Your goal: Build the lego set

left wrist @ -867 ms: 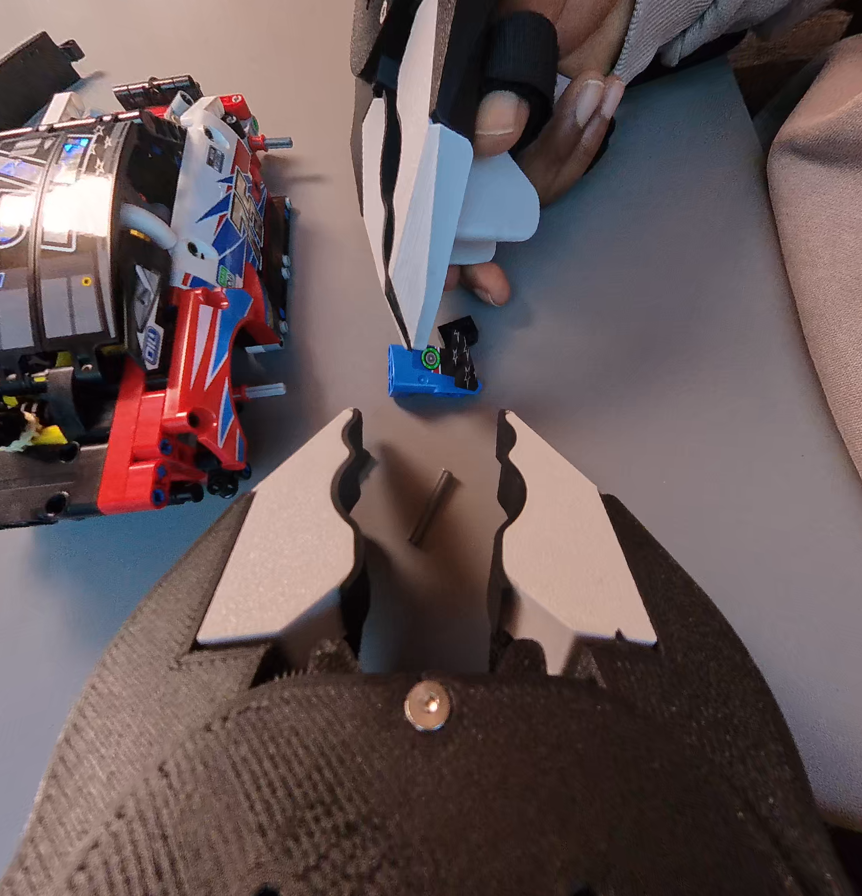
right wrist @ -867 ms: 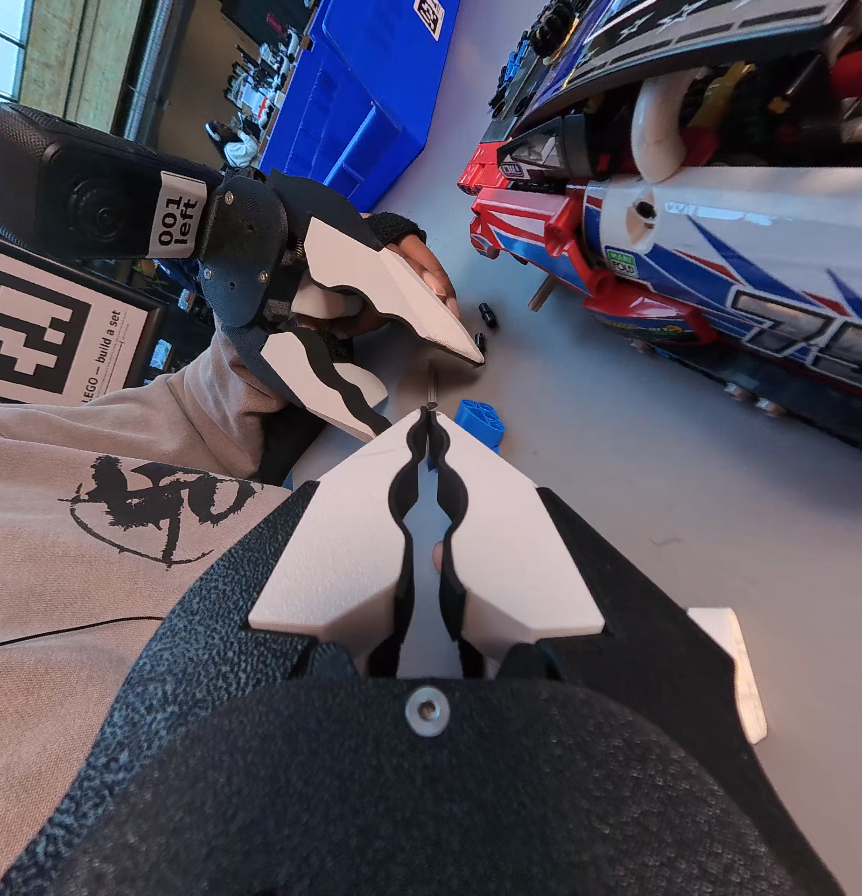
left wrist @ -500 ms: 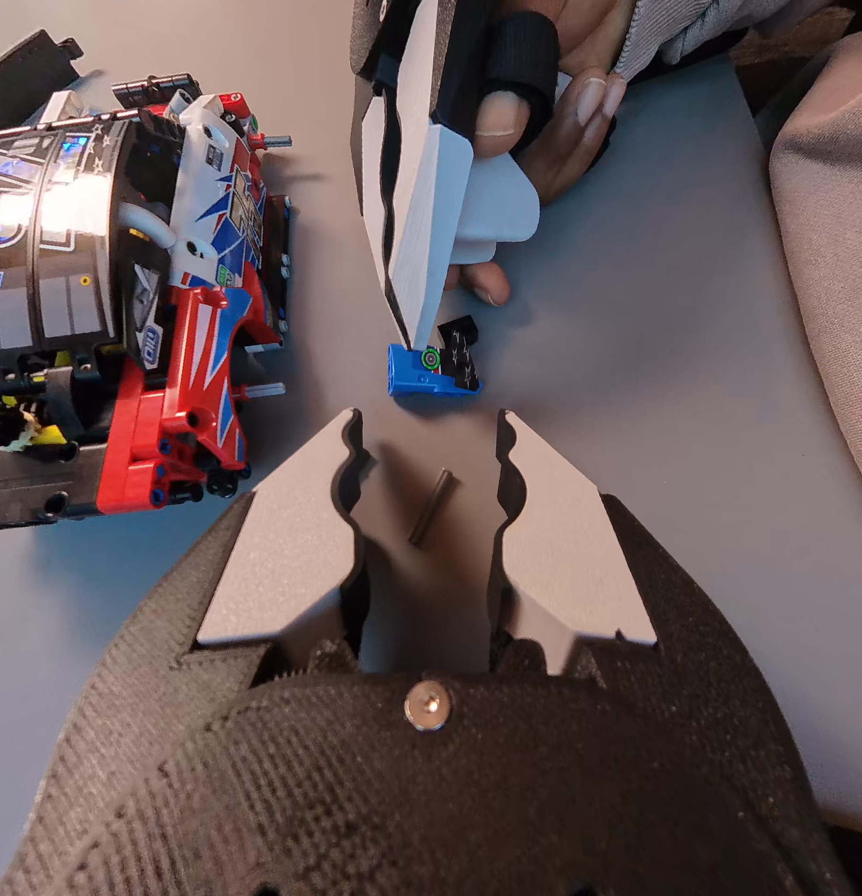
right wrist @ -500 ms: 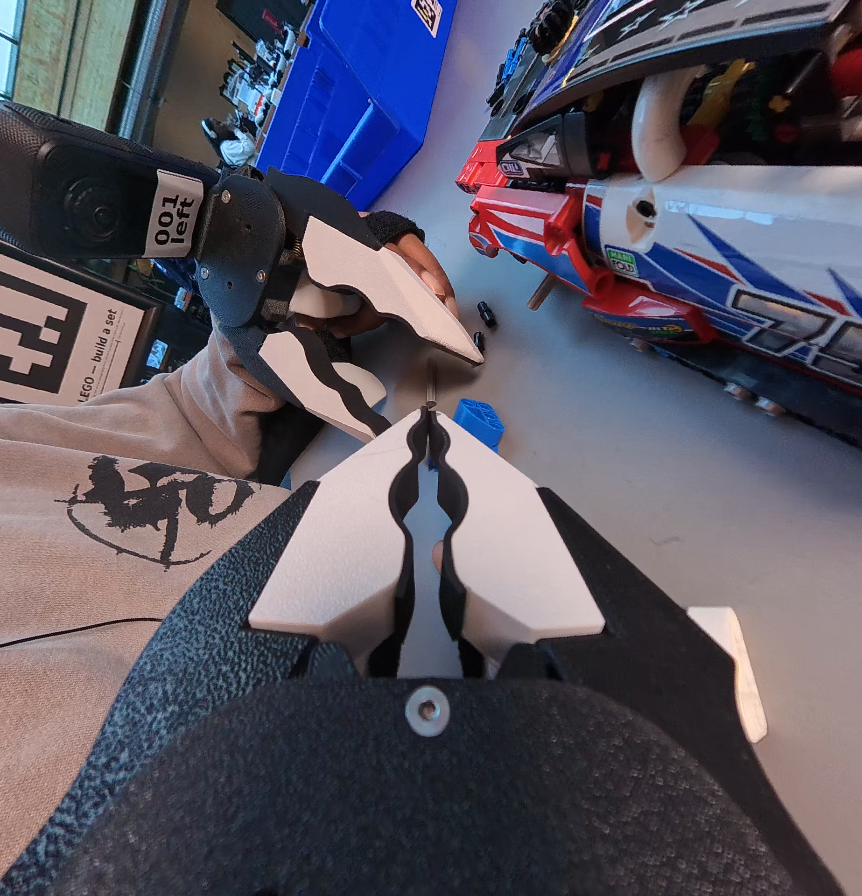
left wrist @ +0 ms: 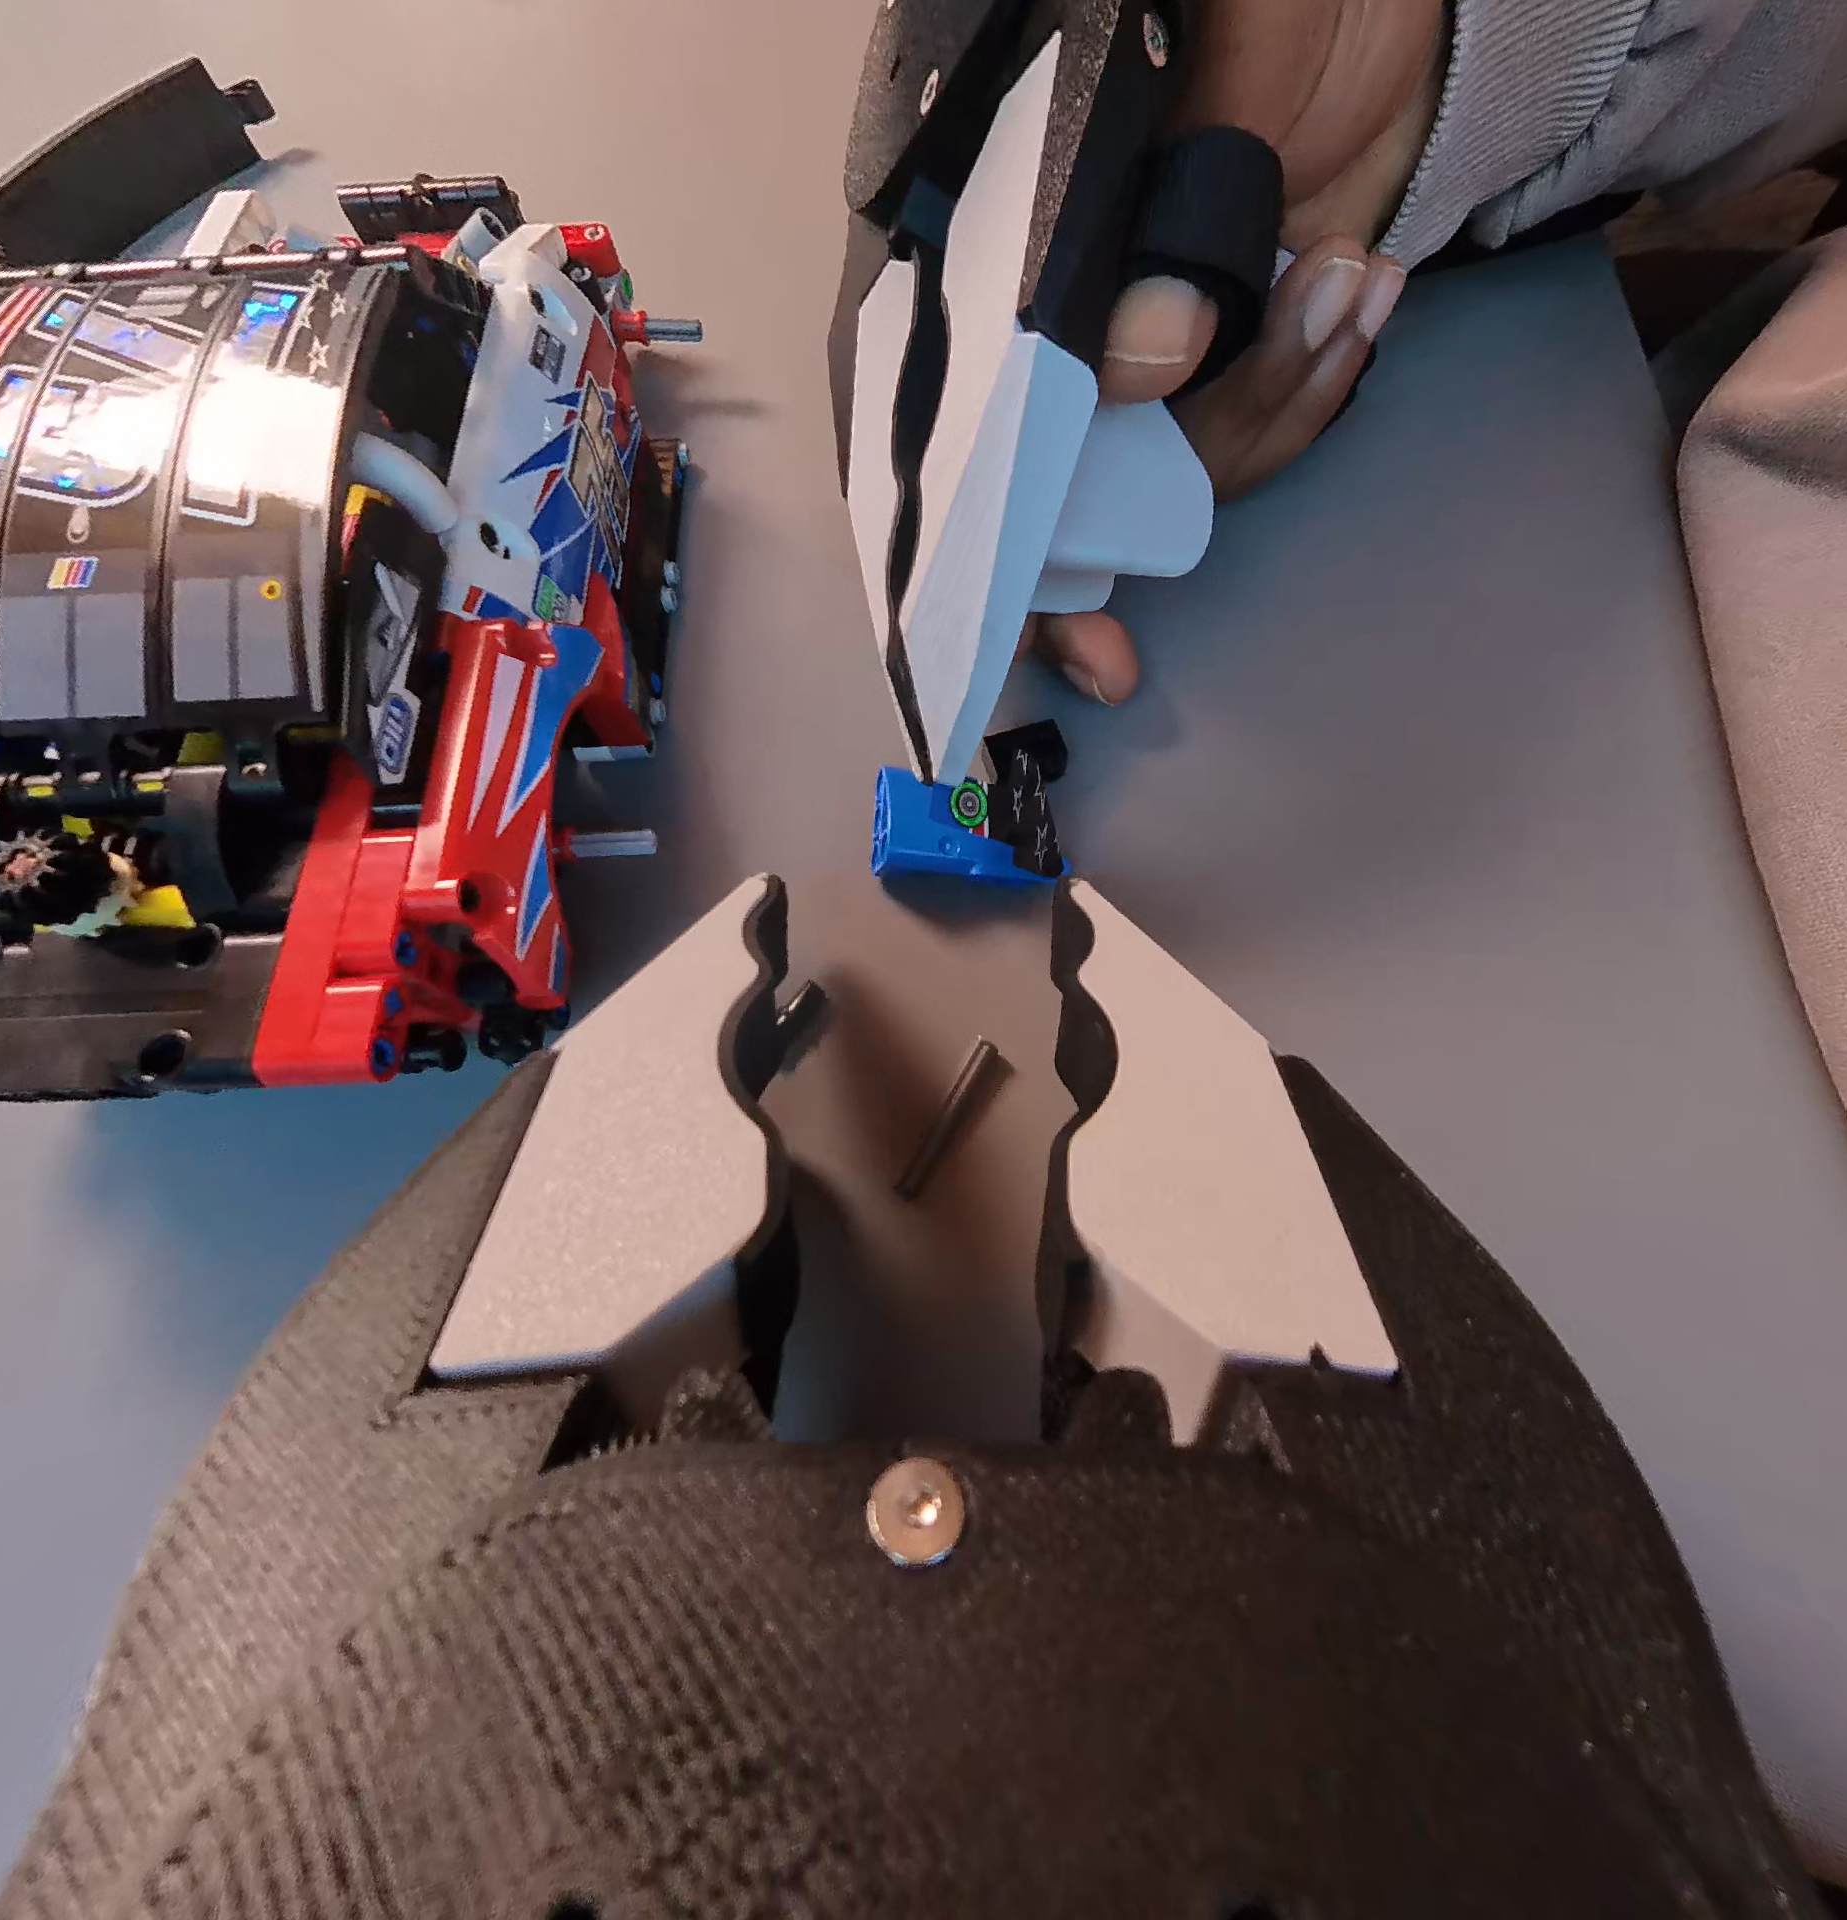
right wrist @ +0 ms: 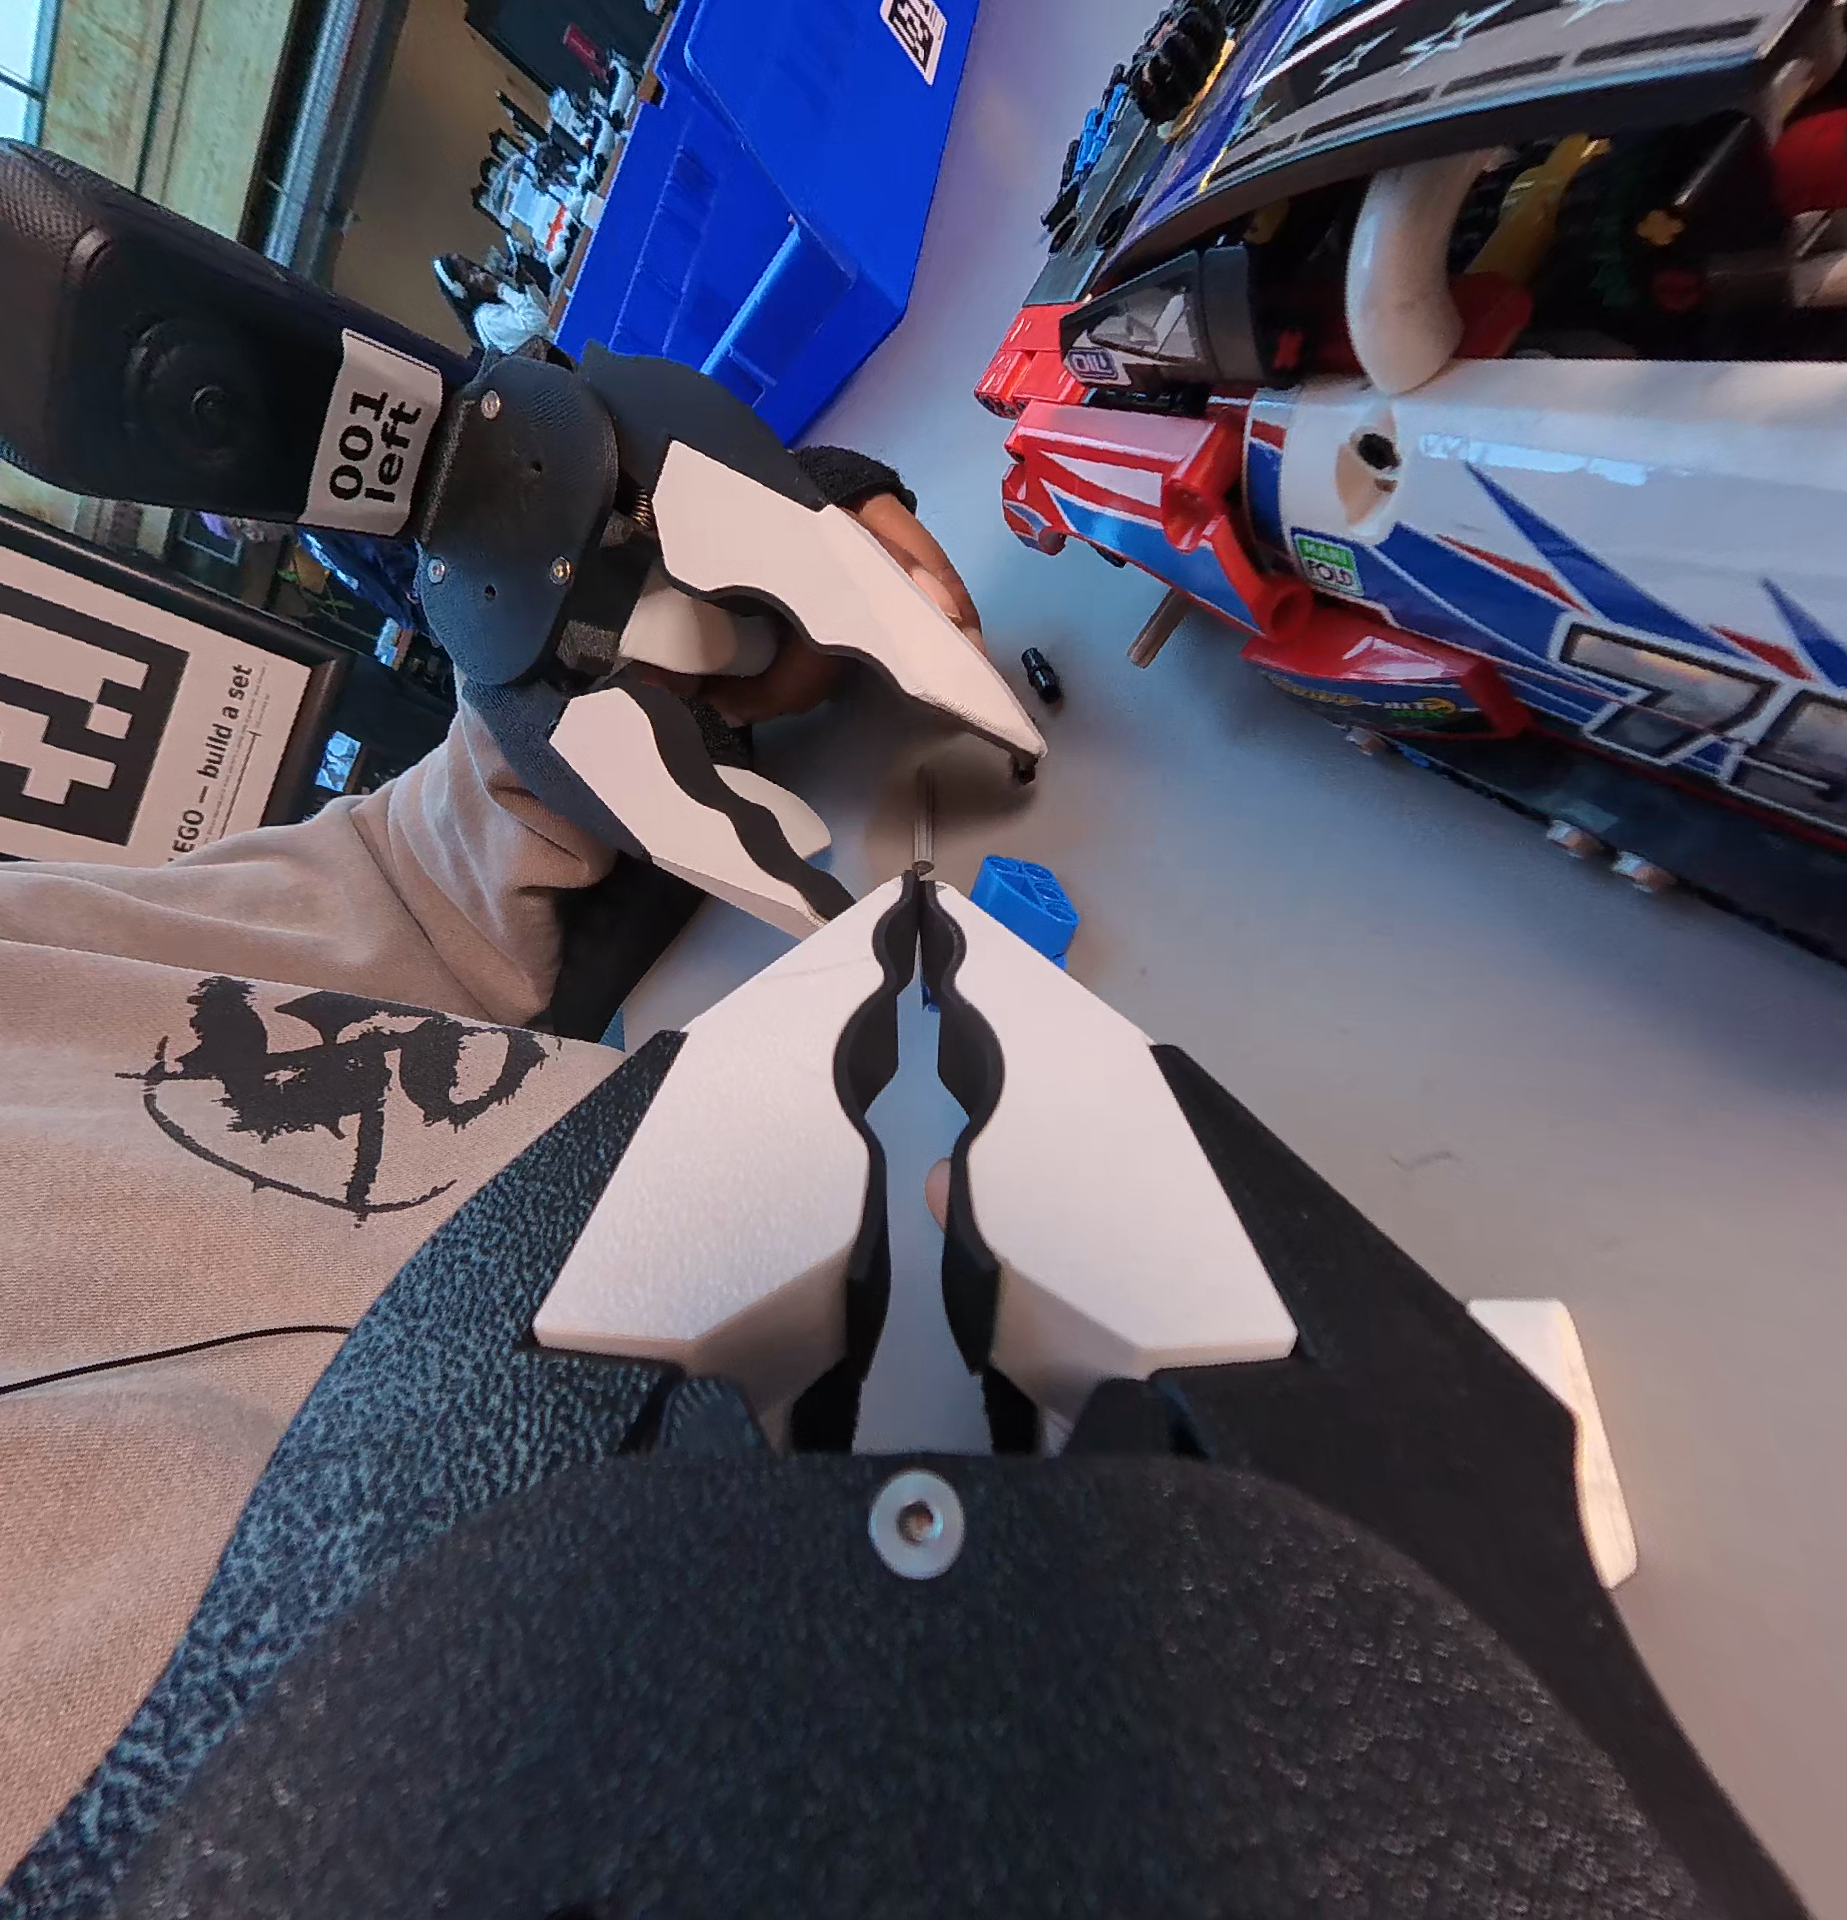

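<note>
The right gripper [left wrist: 924, 774] was clenched on the blue piece [left wrist: 934, 836] resting on the table [left wrist: 1418, 935]. The left gripper [left wrist: 914, 899] stood released around the dark axle [left wrist: 950, 1117]. To grasp cleanly, centre the axle between the fingers before closing.
</note>
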`<state>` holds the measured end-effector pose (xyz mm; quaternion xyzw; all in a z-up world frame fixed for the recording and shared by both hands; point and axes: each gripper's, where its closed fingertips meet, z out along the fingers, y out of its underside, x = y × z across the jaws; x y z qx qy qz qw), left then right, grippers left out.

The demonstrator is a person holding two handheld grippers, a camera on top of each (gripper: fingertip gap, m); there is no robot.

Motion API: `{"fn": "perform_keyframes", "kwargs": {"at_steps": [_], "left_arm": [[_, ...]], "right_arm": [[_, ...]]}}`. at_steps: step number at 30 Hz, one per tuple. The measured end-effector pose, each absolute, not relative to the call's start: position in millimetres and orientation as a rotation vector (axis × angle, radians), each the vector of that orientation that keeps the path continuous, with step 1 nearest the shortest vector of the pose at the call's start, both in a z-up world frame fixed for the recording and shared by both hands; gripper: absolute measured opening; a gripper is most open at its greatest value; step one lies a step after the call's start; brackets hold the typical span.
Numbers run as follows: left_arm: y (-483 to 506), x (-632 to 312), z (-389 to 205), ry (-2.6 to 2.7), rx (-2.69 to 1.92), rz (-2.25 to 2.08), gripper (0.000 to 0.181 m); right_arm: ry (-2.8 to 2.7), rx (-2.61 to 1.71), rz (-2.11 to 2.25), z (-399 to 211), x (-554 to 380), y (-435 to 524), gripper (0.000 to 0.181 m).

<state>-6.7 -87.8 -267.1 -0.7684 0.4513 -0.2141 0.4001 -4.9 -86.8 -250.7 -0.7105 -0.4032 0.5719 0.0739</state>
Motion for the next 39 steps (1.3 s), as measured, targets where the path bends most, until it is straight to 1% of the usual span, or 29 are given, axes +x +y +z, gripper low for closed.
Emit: {"fn": "perform_keyframes", "kwargs": {"at_steps": [1, 39], "left_arm": [[-87.1, -6.9, -266.9, 1.136, -1.945, -0.539, 0.049], [-92.5, 0.8, -269.7, 1.196, -1.933, -0.53, 0.049]], "right_arm": [[-1.21, -2.133, 1.718, -250.7, -4.8, -86.8, 0.0], [-1.261, -2.143, 1.589, -254.9, -3.0, -85.6, 0.0]]}}
